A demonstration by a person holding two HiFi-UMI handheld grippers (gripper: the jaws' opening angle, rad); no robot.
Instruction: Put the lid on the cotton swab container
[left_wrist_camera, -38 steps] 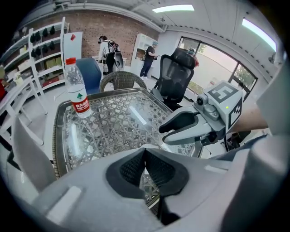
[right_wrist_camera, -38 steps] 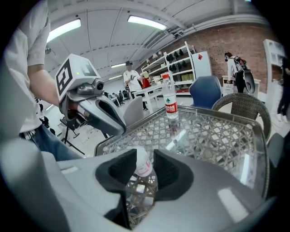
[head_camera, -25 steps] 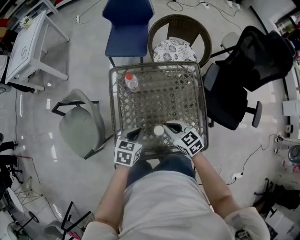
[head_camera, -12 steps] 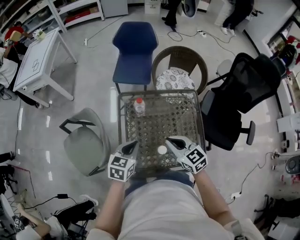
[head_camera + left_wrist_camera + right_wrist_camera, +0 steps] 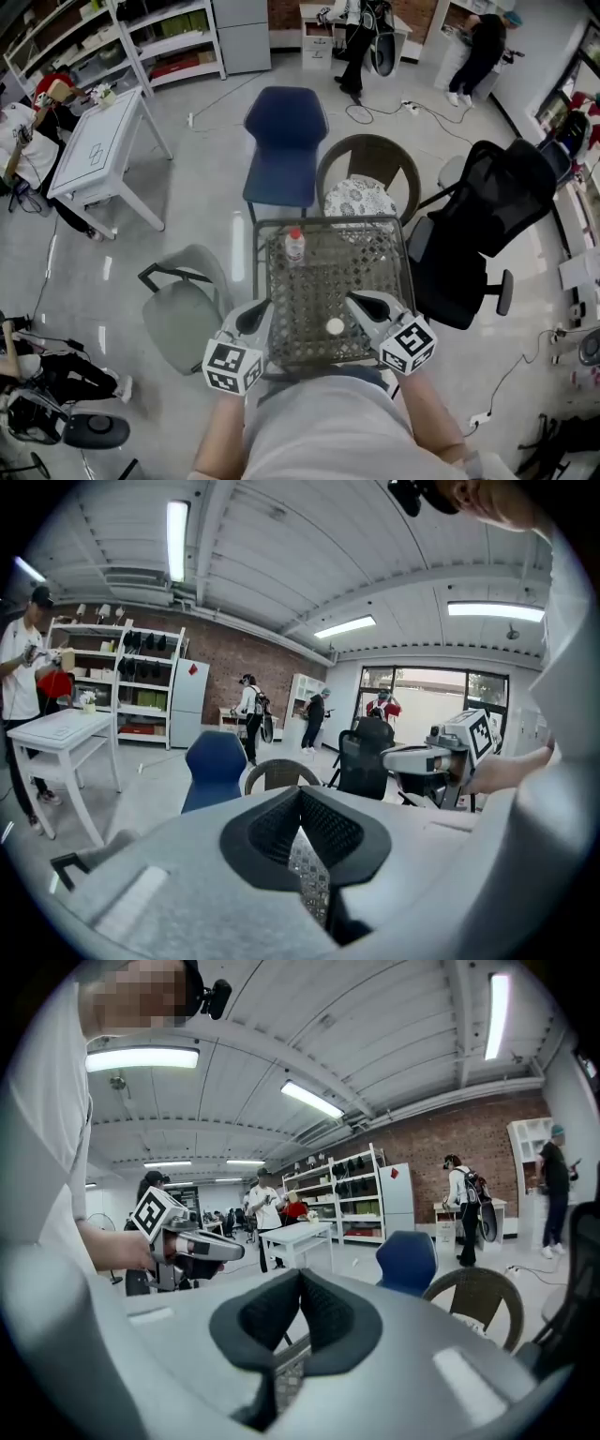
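Note:
A small white round container (image 5: 335,326), seen from above, stands near the front edge of the lattice-topped table (image 5: 375,258); I cannot tell its lid from its body. My left gripper (image 5: 260,307) hangs at the table's front left corner, shut and empty. My right gripper (image 5: 355,301) is held just right of the white container, apart from it, also shut with nothing in it. In the left gripper view the dark pads (image 5: 281,825) meet, with the right gripper (image 5: 441,757) across from them. The right gripper view shows closed pads (image 5: 267,1321) and the left gripper (image 5: 183,1241) opposite.
A clear bottle with a red cap (image 5: 294,246) stands at the table's back left. Around the table are a blue chair (image 5: 285,141), a wicker chair (image 5: 367,183), a black office chair (image 5: 487,220) and a grey chair (image 5: 183,314). People stand at the far wall.
The head view has risen and pulled back, so the table looks smaller. Both grippers have lifted and moved apart; the right one no longer sits against the white container.

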